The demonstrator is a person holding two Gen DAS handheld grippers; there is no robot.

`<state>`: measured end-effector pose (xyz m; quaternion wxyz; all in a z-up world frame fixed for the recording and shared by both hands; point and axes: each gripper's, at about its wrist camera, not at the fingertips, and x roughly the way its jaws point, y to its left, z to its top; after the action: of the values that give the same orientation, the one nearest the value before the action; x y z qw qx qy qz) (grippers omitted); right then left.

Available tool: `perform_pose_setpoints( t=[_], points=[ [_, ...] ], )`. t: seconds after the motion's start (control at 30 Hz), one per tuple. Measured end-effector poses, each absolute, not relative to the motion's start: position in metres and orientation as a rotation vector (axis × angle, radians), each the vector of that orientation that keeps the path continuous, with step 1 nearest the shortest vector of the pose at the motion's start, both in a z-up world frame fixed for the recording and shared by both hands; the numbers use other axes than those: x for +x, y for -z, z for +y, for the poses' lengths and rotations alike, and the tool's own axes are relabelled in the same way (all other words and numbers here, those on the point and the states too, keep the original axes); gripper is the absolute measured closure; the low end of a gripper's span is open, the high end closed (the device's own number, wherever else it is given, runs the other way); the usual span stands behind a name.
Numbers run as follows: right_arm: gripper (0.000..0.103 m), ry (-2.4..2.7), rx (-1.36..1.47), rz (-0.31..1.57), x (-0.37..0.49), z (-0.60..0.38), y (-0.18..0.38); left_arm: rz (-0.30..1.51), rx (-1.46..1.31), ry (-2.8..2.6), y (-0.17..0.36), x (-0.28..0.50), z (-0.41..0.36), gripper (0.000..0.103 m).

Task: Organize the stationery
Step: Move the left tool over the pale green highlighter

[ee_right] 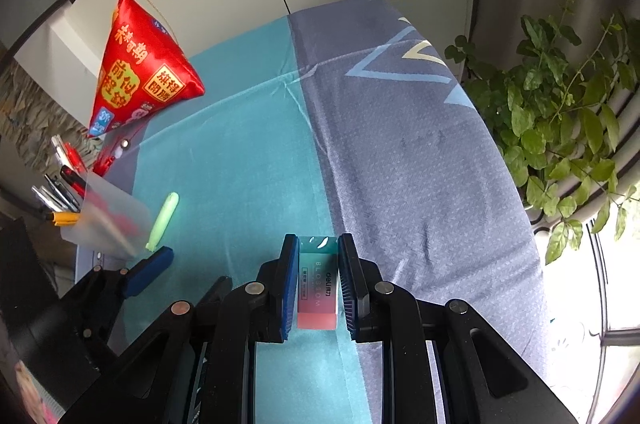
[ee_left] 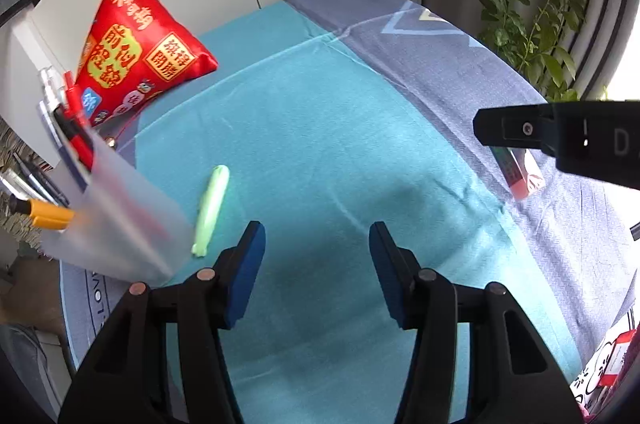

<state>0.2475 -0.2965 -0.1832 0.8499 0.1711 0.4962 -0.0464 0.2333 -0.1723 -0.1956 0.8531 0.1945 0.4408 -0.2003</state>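
Observation:
A teal-to-pink eraser (ee_right: 317, 282) sits between the blue pads of my right gripper (ee_right: 318, 244), which is shut on it just above the cloth. From the left wrist view the same eraser (ee_left: 520, 175) shows partly hidden under that gripper's black finger. A light green highlighter (ee_left: 211, 209) lies on the teal cloth beside a frosted pen cup (ee_left: 120, 220). My left gripper (ee_left: 317, 236) hovers over bare cloth to the right of the highlighter, jaws apart with nothing between them. In the right wrist view its blue fingertip (ee_right: 150, 270) sits just below the highlighter (ee_right: 162, 220).
The pen cup (ee_right: 106, 224) holds several pens and a yellow-handled tool. A red pyramid-shaped pouch (ee_left: 132, 63) leans against the white cabinet at the back left. The table's cloth is teal (ee_left: 320, 143) and grey-blue. A leafy plant (ee_right: 560, 127) hangs beyond the right edge.

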Motion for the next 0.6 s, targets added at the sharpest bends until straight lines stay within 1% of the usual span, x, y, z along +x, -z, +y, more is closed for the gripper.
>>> perform_pose_setpoints(
  t=[0.13,0.2,0.23,0.33,0.43,0.6],
  points=[
    [0.082,0.085,0.351,1.052,0.248,-0.290,0.184,0.877,0.480,0.399,0.191,0.240,-0.178,0.049],
    [0.082,0.076,0.347,1.053,0.247,-0.287,0.184,0.885,0.526,0.370,0.193,0.252,-0.183,0.047],
    [0.082,0.073,0.346,1.052,0.246,-0.286,0.183,0.899,0.540,0.367,0.194,0.258,-0.186,0.045],
    [0.082,0.078,0.346,1.049,0.243,-0.288,0.181,0.962,0.556,0.315,0.200,0.277,-0.190,0.042],
    [0.082,0.088,0.355,1.050,0.242,-0.293,0.182,1.058,0.521,0.274,0.207,0.294,-0.190,0.040],
    [0.082,0.091,0.367,1.058,0.243,-0.298,0.184,1.153,0.451,0.255,0.209,0.315,-0.190,0.040]
  ],
)
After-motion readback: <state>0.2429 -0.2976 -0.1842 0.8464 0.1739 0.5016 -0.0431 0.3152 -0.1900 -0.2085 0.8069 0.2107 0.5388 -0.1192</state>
